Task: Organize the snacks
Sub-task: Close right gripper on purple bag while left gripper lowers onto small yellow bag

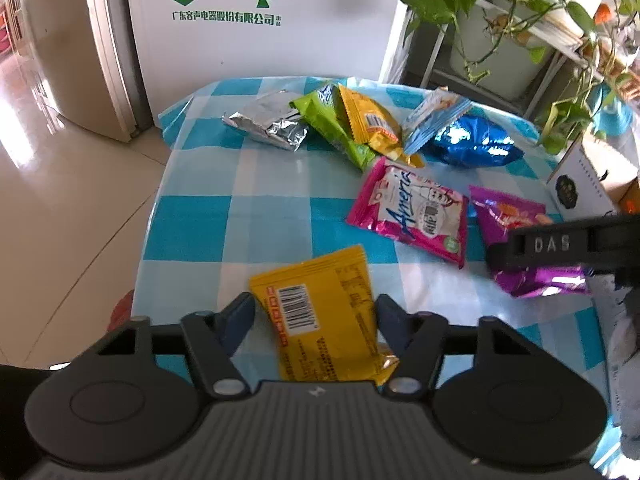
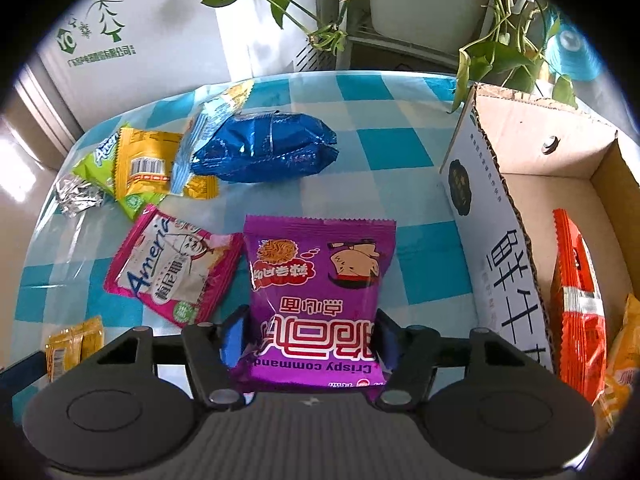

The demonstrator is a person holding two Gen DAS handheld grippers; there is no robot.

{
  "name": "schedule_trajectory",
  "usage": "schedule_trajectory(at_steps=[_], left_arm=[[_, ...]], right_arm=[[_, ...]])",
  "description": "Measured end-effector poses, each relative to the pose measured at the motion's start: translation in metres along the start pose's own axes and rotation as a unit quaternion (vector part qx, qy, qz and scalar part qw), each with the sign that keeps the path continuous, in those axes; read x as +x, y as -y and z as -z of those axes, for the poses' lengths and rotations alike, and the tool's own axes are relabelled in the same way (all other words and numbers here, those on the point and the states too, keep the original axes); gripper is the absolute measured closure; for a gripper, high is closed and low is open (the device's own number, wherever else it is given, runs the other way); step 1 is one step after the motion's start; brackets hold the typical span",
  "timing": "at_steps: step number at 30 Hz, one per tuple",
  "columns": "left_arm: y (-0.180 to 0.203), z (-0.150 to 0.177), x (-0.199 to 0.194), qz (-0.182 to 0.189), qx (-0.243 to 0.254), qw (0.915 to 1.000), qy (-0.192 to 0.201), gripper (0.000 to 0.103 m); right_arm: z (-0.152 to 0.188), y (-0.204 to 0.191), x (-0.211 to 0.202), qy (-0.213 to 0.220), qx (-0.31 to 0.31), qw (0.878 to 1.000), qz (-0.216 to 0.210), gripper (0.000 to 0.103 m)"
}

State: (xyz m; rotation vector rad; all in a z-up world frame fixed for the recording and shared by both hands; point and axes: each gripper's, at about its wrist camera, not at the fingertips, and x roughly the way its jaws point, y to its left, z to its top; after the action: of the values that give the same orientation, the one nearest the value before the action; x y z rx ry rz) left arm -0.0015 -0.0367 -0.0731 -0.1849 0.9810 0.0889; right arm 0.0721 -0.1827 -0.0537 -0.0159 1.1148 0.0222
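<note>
My left gripper (image 1: pixel 315 312) has its fingers on both sides of a yellow snack packet (image 1: pixel 320 312) with a barcode, near the table's front edge. My right gripper (image 2: pixel 310 334) is closed against both sides of a purple "Crispy" noodle packet (image 2: pixel 318 288); it also shows in the left wrist view (image 1: pixel 516 224). A pink "Ameria" packet (image 2: pixel 172 268) lies just left of it. An open cardboard box (image 2: pixel 500 216) stands at the right and holds an orange packet (image 2: pixel 578 308) and a yellow one (image 2: pixel 624 360).
At the back of the blue-checked table (image 1: pixel 240 216) lie a silver packet (image 1: pixel 268 120), a green packet (image 1: pixel 336 128), a yellow packet (image 1: pixel 368 120), a light-blue packet (image 1: pixel 432 120) and a blue foil packet (image 2: pixel 268 148). A white appliance (image 1: pixel 260 20) and potted plants (image 2: pixel 500 52) stand behind.
</note>
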Motion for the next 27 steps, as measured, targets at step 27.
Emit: schedule_trajectory(at_steps=[27], left_arm=[[-0.021,0.015,-0.033,0.057,-0.023,0.9974,0.038,0.05]], right_arm=[[0.053,-0.006,-0.067,0.042,-0.011,0.999,-0.02,0.034]])
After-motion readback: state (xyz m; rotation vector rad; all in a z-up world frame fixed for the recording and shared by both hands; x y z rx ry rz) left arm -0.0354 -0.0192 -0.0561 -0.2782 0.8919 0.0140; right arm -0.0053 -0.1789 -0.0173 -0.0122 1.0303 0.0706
